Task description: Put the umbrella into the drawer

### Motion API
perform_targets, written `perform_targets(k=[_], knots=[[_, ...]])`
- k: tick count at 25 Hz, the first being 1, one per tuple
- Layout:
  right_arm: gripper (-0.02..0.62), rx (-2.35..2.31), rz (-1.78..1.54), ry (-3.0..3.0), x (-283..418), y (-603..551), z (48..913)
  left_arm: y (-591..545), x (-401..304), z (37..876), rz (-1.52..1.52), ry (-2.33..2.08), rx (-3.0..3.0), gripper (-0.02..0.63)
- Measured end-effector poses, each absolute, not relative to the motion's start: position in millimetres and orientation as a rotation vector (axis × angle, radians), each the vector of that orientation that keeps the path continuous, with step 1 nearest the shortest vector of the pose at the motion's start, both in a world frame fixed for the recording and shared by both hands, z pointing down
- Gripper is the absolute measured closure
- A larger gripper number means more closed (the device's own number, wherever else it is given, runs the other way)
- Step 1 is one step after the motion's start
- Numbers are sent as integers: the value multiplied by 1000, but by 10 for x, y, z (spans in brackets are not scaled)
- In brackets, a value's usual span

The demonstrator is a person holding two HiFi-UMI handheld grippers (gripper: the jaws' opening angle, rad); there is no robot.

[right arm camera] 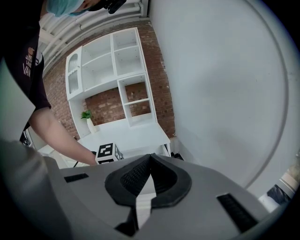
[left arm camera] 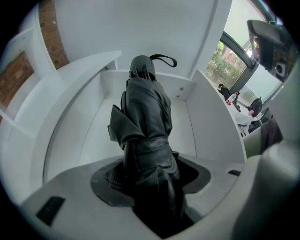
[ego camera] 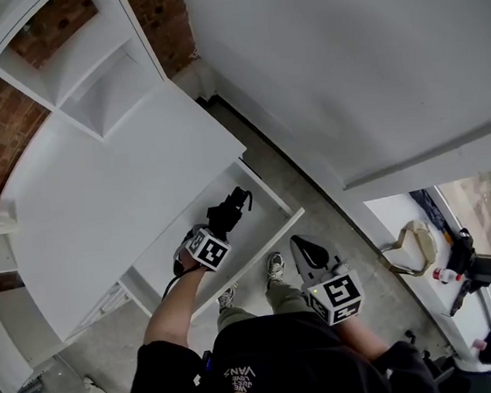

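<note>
The left gripper (left arm camera: pixel 151 174) was clenched on the folded black umbrella (left arm camera: pixel 146 117). In the left gripper view its two dark pads pressed the wrapped fabric near one end, just below the band that ties the folds. The jaws stood rather wide because the bundle between them is thick. The gripper pointed steeply down, and the rest of the umbrella reached out ahead of it, with the handle (left arm camera: pixel 142 69) and its strap loop (left arm camera: pixel 164 59) in the upper middle of that frame. I judge it was held by the end so that the long body could go down into the box lengthwise.

Around the umbrella, the same view showed the white walls of the open drawer (left arm camera: pixel 101 117) on the left, the right and behind. In the head view the left gripper (ego camera: pixel 221 227) and the umbrella (ego camera: pixel 234 208) were at the middle of the frame, over the drawer (ego camera: pixel 274 198), which was pulled out from the low white cabinet (ego camera: pixel 95 191). Whether the handle touched the drawer's floor, I cannot tell. The umbrella was not yet let go.

The right gripper (right arm camera: pixel 150 158) was empty, its jaw tips pressed together. In the head view it (ego camera: pixel 310 252) hung lower right of the middle, near the drawer's front and apart from the umbrella. Probably it was aside because one hand is enough here.

Further out, the person's shoes (ego camera: pixel 274 269) stood just below the drawer front, and a brick wall (ego camera: pixel 58 23) showed at the upper left.
</note>
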State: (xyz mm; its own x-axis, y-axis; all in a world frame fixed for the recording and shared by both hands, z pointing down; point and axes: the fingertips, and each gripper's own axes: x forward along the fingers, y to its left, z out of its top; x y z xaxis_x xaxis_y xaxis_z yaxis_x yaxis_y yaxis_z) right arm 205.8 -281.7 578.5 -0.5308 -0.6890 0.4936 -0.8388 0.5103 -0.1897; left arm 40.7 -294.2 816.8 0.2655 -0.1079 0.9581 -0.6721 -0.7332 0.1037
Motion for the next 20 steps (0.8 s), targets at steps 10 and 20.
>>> perform_targets(k=[10,20], knots=[[595,1246,610,-2408,1987,-2828,5855,-2952,378,8368,1561,-635,1948,357],[595,1247,627,-2397,1967,-2819,5886,-3016,349,8494,1567,-618,1884,350]])
